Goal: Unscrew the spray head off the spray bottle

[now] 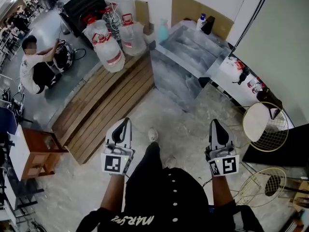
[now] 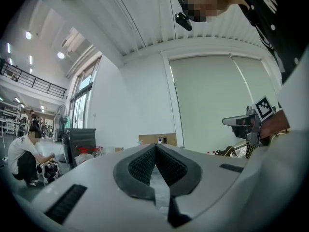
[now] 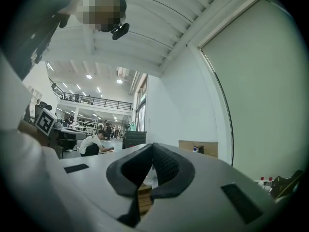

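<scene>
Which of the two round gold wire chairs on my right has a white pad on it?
The farther gold wire chair, higher in the head view: a white pad covers much of its round seat. The nearer chair is bare wire mesh.

spray bottle (image 1: 163,31) | pale teal, upright | by far left edge of grey counter (image 1: 188,57)

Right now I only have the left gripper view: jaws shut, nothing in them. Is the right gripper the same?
Observer: Yes, the right gripper is shut too, nothing between its jaws.
Operator: Any bottle ahead?
Observer: A teal bottle stands by the far left corner of the grey table; too small to tell if it's the sprayer.
Operator: In reach?
Observer: Likely not. In the head view the left gripper and the right one hang over the floor, short of the table.
</scene>
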A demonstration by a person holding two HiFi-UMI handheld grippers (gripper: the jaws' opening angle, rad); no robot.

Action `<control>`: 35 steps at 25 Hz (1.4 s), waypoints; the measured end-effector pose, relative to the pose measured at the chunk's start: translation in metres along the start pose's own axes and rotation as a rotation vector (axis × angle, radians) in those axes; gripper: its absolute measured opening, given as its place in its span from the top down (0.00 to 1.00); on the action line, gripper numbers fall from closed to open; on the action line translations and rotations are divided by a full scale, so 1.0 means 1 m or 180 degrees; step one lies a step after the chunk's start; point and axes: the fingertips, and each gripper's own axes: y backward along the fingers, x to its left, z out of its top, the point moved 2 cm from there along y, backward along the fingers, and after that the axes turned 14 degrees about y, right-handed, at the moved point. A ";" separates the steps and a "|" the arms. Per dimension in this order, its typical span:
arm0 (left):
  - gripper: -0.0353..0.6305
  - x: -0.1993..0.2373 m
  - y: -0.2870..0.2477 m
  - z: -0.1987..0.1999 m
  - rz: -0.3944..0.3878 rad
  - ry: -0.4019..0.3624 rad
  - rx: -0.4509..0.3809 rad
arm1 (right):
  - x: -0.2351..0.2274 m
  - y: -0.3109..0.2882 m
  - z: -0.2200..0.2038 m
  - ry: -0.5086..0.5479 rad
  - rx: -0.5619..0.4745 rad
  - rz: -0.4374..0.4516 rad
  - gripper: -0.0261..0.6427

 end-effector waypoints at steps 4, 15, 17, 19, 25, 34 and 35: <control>0.91 0.020 -0.029 -0.003 0.0022 -0.0080 0.0097 | -0.010 -0.029 -0.005 0.0005 0.0015 -0.0031 0.94; 0.91 0.072 -0.138 0.036 -0.0242 0.0037 -0.0204 | -0.040 -0.147 0.001 0.0064 -0.0085 -0.0042 0.94; 0.91 0.085 -0.152 0.041 -0.0274 0.0040 -0.0192 | -0.039 -0.167 0.004 0.0091 -0.0104 -0.0039 0.94; 0.91 0.100 -0.164 0.039 -0.0257 -0.0008 -0.0041 | -0.039 -0.186 0.004 0.0106 -0.0122 -0.0044 0.94; 0.91 0.129 -0.200 0.042 -0.0472 0.0005 -0.0148 | -0.038 -0.234 -0.007 0.0132 -0.0039 -0.0114 0.94; 0.91 0.162 -0.248 0.033 -0.0613 0.0033 -0.0029 | -0.034 -0.278 -0.026 0.0087 0.0129 -0.0205 0.94; 0.91 0.163 -0.254 0.031 -0.0620 0.0031 -0.0010 | -0.035 -0.281 -0.031 0.0078 0.0151 -0.0205 0.94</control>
